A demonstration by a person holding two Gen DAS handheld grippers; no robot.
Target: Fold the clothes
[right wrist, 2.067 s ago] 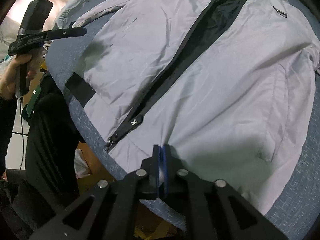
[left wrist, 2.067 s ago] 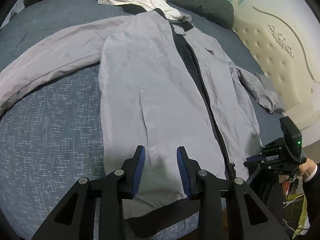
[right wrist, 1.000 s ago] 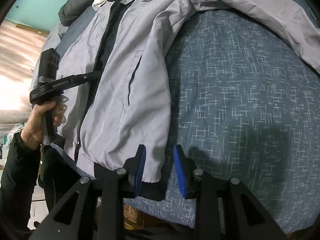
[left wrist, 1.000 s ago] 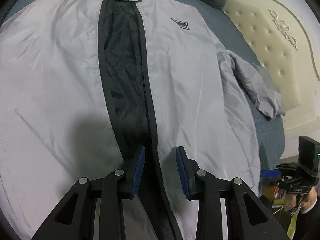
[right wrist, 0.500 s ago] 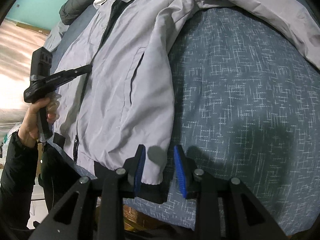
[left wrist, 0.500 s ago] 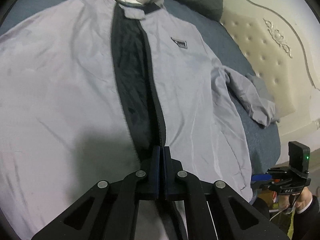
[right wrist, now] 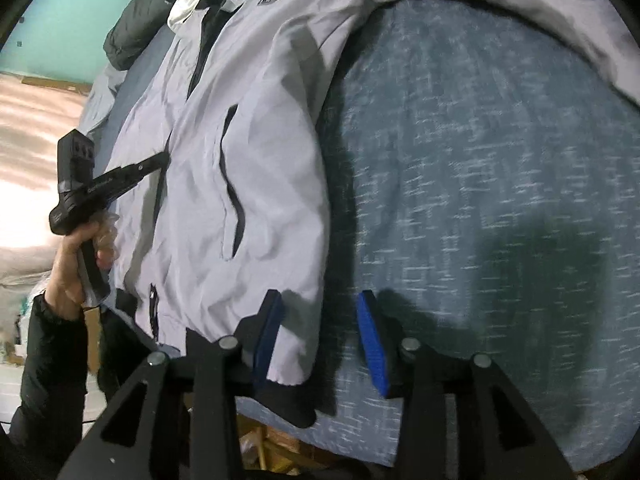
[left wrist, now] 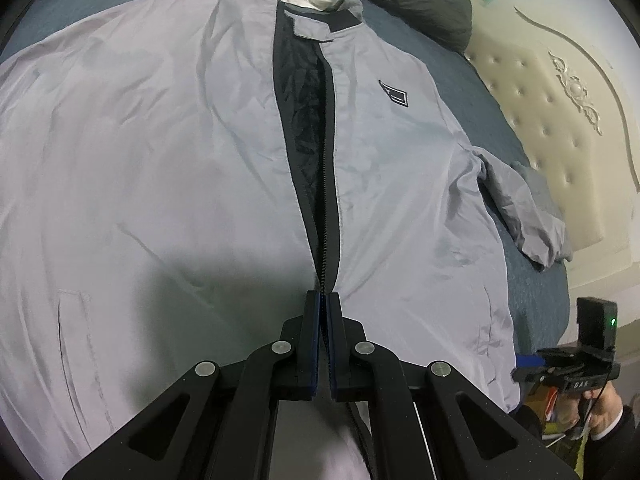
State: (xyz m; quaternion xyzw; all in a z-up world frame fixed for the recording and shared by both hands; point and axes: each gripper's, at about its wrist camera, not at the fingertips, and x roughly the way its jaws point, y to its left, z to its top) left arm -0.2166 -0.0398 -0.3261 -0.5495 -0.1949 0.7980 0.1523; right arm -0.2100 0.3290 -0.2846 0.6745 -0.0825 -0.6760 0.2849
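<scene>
The light grey zip-up jacket [left wrist: 168,168] lies flat on the blue bed [right wrist: 480,168], stretching away from both hands. The left gripper [left wrist: 324,300] pinches its zipper edge. The right gripper [right wrist: 320,320], opening, straddles the bottom side corner.

Dim, cool indoor light falls from above, throwing a soft shadow of the left gripper [left wrist: 324,300] onto the grey jacket [left wrist: 160,160] just ahead of its fingers, while the padded headboard [left wrist: 560,120] catches the brightest light in the left wrist view. The right wrist view is smeared by motion blur across the speckled blue bedspread [right wrist: 480,160], with a blown-out pale patch at its left edge. Both fisheye pictures bend sharply toward black rounded corners.
</scene>
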